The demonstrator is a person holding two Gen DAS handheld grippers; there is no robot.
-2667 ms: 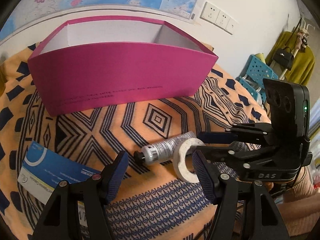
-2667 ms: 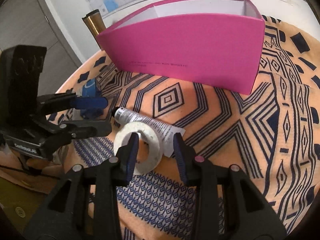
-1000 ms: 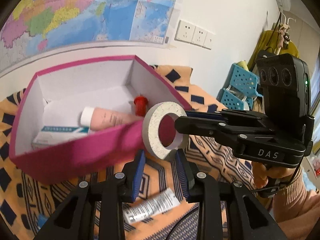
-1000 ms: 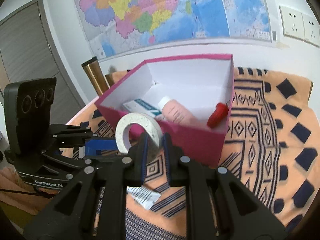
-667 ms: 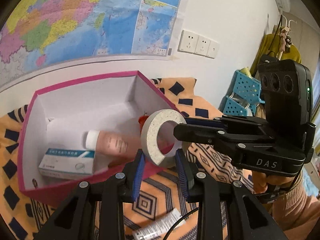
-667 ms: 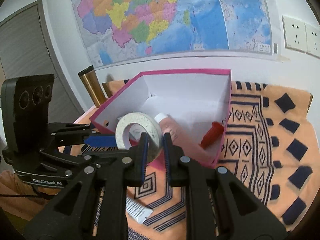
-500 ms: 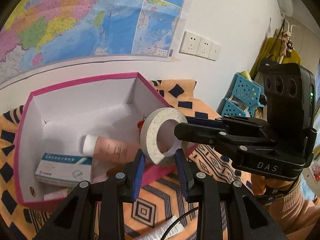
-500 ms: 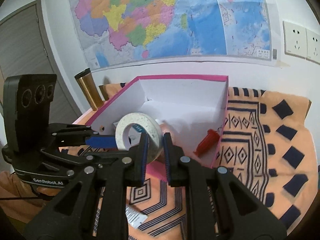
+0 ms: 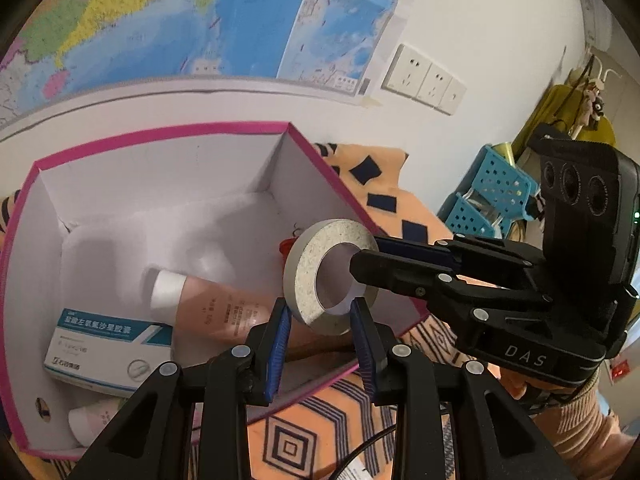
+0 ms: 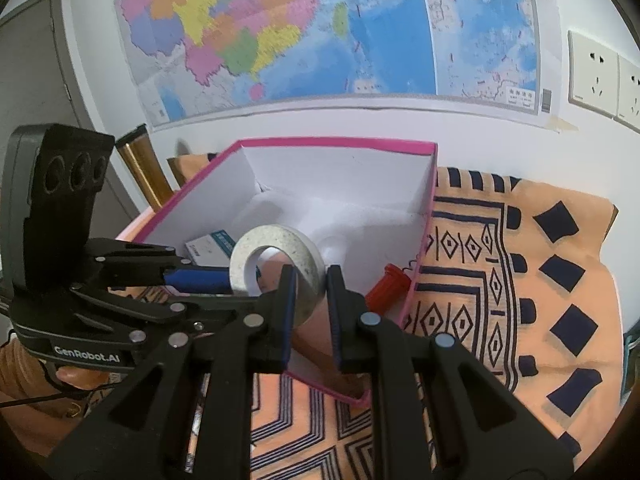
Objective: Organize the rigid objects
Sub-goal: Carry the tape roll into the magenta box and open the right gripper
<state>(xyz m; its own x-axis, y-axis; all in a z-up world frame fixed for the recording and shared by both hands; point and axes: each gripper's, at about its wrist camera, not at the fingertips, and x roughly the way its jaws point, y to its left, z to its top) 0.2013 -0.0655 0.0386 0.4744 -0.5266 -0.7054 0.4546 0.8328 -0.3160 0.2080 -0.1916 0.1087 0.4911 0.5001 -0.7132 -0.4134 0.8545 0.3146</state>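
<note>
Tape roll (image 9: pixel 331 277), pinched by both left claw (image 9: pixel 320 334) and right claw (image 10: pixel 311 300), now hangs over the pink box (image 9: pixel 160 136), up from the counter and ready to drop in.

The tape roll (image 9: pixel 331 276) is showing a rough, speckled matt face. The pink box (image 9: pixel 320 168) is looking like matt cardboard, the cloth (image 10: pixel 520 280) woven, the flask (image 10: pixel 142 168) glossy metal.

Home room, wall map (image 10: pixel 304 28), sockets (image 9: pixel 424 80), hung coat (image 9: pixel 568 116), patterned tablecloth (image 10: pixel 520 280)
</note>
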